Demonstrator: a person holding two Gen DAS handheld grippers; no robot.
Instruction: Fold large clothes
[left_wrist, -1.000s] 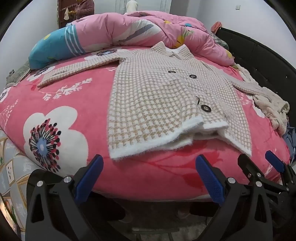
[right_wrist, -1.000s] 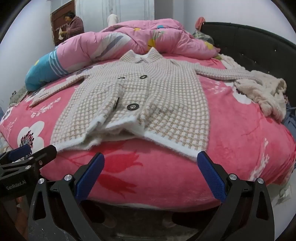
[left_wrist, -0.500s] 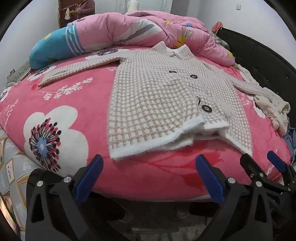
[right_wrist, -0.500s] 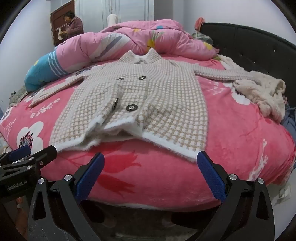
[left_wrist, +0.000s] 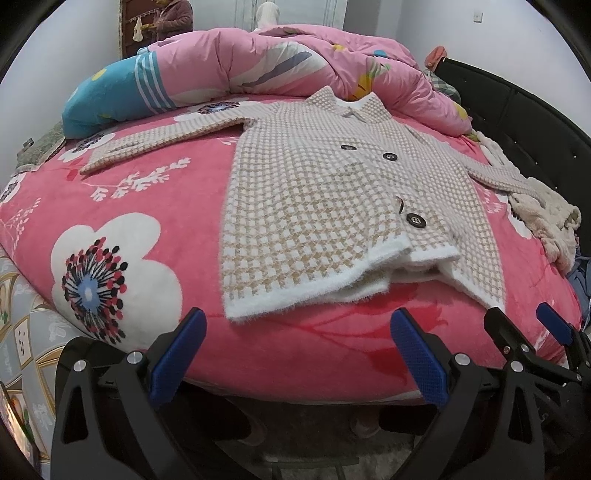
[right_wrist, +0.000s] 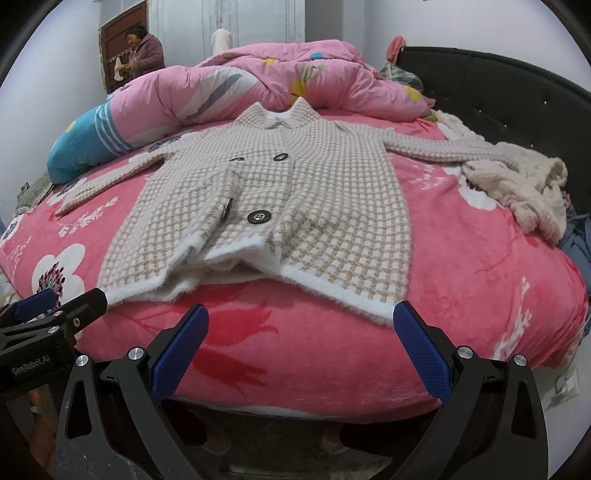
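A beige-and-white checked knit coat (left_wrist: 332, 206) with dark buttons lies flat, face up, on the pink flowered bed (left_wrist: 155, 206), sleeves spread to both sides, white fuzzy hem toward me. It also shows in the right wrist view (right_wrist: 295, 206). My left gripper (left_wrist: 295, 354) is open and empty, just short of the hem's left corner. My right gripper (right_wrist: 301, 350) is open and empty below the hem's right part. The right gripper also shows at the lower right of the left wrist view (left_wrist: 528, 328), and the left gripper at the lower left of the right wrist view (right_wrist: 59, 306).
A rolled pink and blue quilt (right_wrist: 229, 92) lies across the far side of the bed. A cream fluffy garment (right_wrist: 517, 188) is heaped at the right by the black headboard (right_wrist: 517, 99). A person (right_wrist: 142, 51) stands by the far door.
Both grippers have crept slightly closer to the bed edge and hem; the coat has not moved.
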